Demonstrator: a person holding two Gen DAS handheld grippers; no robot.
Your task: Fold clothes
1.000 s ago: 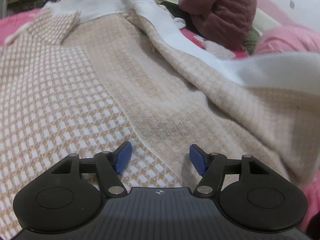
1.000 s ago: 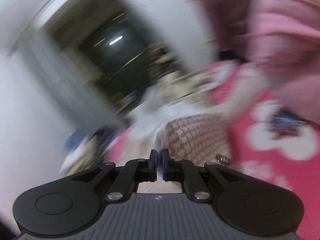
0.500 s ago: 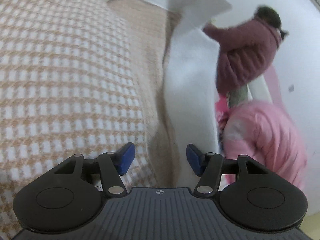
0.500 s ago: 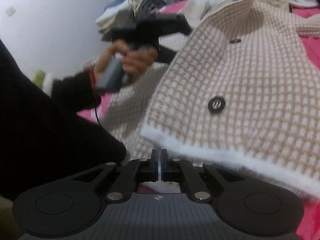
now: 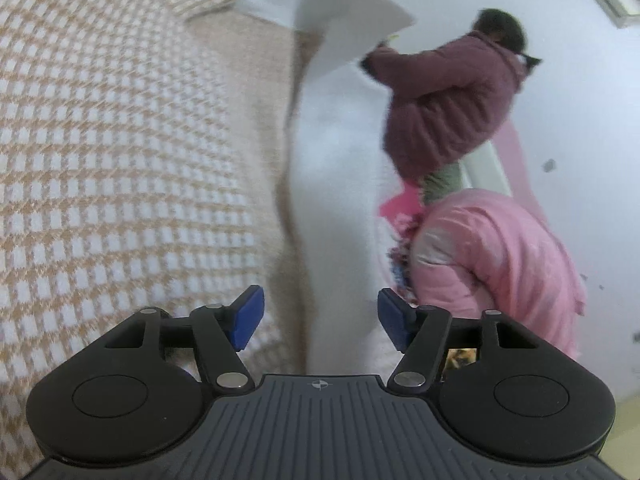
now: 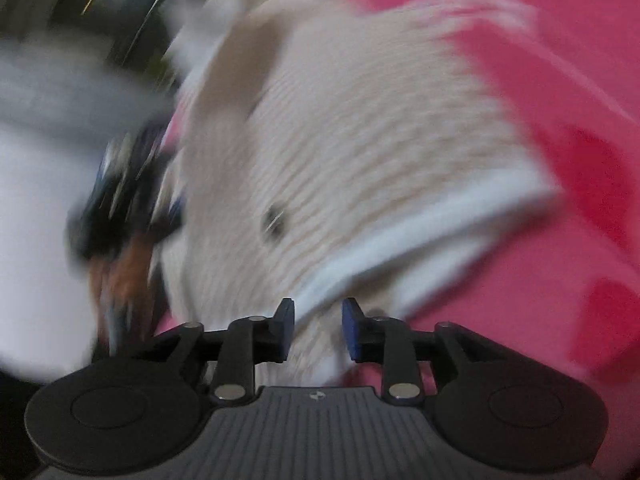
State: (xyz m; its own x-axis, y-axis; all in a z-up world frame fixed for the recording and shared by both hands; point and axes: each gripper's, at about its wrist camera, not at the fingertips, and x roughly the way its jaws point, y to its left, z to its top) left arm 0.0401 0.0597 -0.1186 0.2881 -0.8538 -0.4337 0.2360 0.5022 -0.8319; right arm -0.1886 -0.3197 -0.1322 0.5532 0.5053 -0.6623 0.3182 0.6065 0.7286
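A beige-and-white houndstooth coat (image 5: 120,160) fills the left half of the left wrist view, its white trim (image 5: 332,208) running down toward the jaws. My left gripper (image 5: 320,320) is open and still opening; the trim lies between the blue pads (image 5: 248,316), untouched. In the blurred right wrist view the same coat (image 6: 360,140) lies on a pink bedspread (image 6: 560,120), a dark button (image 6: 274,218) showing. My right gripper (image 6: 318,330) is opening, its jaws standing a little apart over the white hem (image 6: 400,240), which passes between them unpinched.
A person in a maroon jacket (image 5: 448,100) sits beyond the coat near a white wall (image 5: 540,20). A pink padded jacket (image 5: 500,272) lies to the right. A hand holding the other gripper is a dark blur (image 6: 120,220) at the coat's left.
The right gripper dropped to the coat's white hem and its jaws parted from shut. The left view rolled and slid toward the coat's trim; its jaws stay apart.
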